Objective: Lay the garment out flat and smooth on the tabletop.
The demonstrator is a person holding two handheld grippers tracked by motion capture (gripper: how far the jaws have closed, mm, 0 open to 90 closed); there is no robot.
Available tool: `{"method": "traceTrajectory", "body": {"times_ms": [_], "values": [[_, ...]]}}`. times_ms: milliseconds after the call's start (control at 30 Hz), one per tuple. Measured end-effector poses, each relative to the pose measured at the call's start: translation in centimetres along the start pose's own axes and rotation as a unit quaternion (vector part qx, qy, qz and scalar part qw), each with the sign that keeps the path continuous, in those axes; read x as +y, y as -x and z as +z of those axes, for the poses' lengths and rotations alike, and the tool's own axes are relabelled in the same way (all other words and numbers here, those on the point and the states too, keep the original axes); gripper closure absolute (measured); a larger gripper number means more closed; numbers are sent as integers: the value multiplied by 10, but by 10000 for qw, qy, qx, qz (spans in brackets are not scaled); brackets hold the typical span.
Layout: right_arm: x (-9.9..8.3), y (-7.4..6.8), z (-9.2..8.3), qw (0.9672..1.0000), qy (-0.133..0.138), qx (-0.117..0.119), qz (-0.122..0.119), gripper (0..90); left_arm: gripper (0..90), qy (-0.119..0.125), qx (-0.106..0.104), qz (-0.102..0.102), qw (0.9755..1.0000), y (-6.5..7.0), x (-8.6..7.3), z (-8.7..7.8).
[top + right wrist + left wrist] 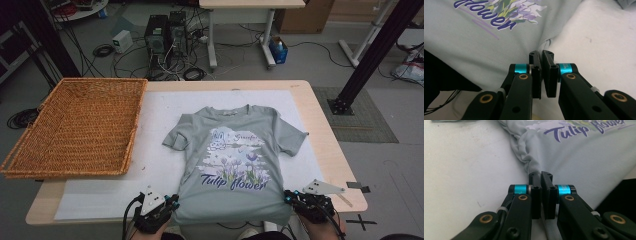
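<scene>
Both grippers, left (172,202) and right (289,196), clamp the T-shirt (235,150) hem at lower frame; lift evenly, keeping fabric taut.

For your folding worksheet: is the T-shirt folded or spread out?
Spread out: the T-shirt lies flat on the table, printed front up, both sleeves out, no fold.

Dim even room light, soft shadows, gripper views slightly blurred

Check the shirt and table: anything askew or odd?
Mostly tidy. The grey T-shirt lies face up on the white mat, but its left sleeve is crumpled and folded under, unlike the flat one opposite. The hem bunches where the left gripper and right gripper pinch its corners. The wicker basket overhangs the table edge.
</scene>
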State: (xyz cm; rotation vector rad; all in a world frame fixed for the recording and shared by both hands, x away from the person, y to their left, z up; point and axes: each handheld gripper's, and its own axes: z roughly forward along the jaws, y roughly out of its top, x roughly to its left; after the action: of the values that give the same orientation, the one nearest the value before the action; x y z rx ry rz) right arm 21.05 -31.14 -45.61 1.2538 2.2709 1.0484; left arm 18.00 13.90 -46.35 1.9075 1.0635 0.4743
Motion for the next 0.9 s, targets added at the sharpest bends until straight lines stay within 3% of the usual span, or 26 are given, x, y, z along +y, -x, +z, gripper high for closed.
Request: {"method": "traceTrajectory", "body": {"times_ms": [100,133,167,233,367,500,667,733,800,900], "values": [[-1,1,-2,10000,6,-34,-33,862,864,52,-33,68,10000,6,0,-2],[1,0,-2,10000,48,-37,-67,812,857,80,-15,71,9999,6,1,-1],[3,0,-3,9999,97,-39,-81,751,816,146,-3,42,9999,5,4,0],[13,1,-3,9997,186,-32,-122,713,700,152,20,64,9999,-1,13,3],[46,13,2,9986,404,-105,-315,654,560,252,80,78,9996,-23,47,21],[78,34,15,9976,572,-151,-357,645,495,230,126,74,9996,-53,89,49],[104,58,36,9973,602,-197,-370,637,489,180,345,121,9992,-88,128,81],[108,65,43,9972,632,-197,-345,637,489,133,406,-69,9991,-100,131,94],[112,69,49,9968,575,-311,-469,637,498,-23,387,-201,9990,-109,130,106],[115,75,55,9967,503,-378,-512,637,670,-358,345,-131,9987,-113,125,116]]}}
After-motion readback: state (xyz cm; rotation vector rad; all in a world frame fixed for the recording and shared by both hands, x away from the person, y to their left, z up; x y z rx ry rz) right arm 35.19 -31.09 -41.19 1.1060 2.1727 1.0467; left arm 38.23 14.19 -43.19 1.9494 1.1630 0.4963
